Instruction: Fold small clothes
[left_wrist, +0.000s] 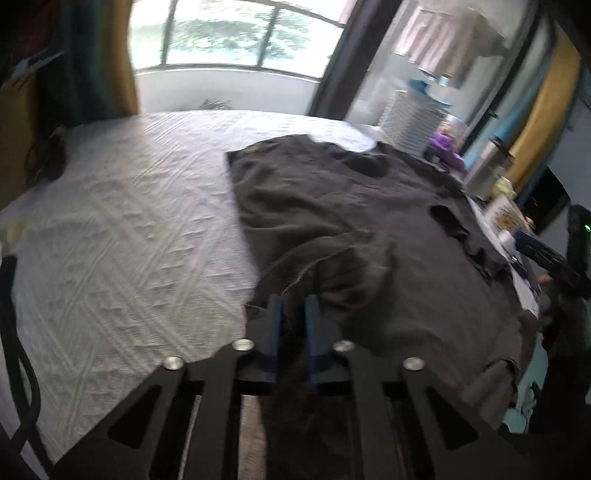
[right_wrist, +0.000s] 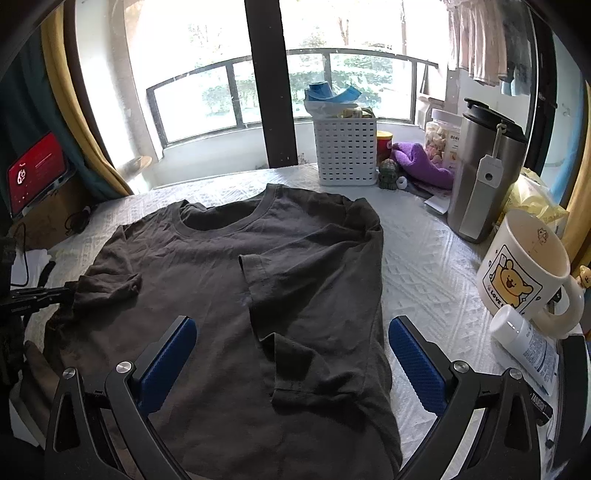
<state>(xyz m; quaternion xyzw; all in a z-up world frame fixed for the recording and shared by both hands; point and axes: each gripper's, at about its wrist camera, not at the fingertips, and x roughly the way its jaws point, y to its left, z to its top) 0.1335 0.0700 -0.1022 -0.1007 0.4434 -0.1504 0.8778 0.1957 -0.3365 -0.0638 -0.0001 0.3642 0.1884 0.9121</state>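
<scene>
left wrist view: left gripper (left_wrist: 293, 314) at lower centre, level, pinching the dark t-shirt (left_wrist: 351, 229) edge. right gripper (right_wrist: 291, 354) hangs spread wide above the shirt, lower frame, on the white tablecloth (right_wrist: 424, 266).

T-shirt (right_wrist: 236, 295) hem cut off by the bottom frame edge

Our left gripper (left_wrist: 293, 314) and right gripper (right_wrist: 291, 354) show black linkages with silver screws. Blue ribbed pads (right_wrist: 415, 363) line the fingers. A black cable (left_wrist: 14, 332), perhaps ours, loops alongside.
</scene>
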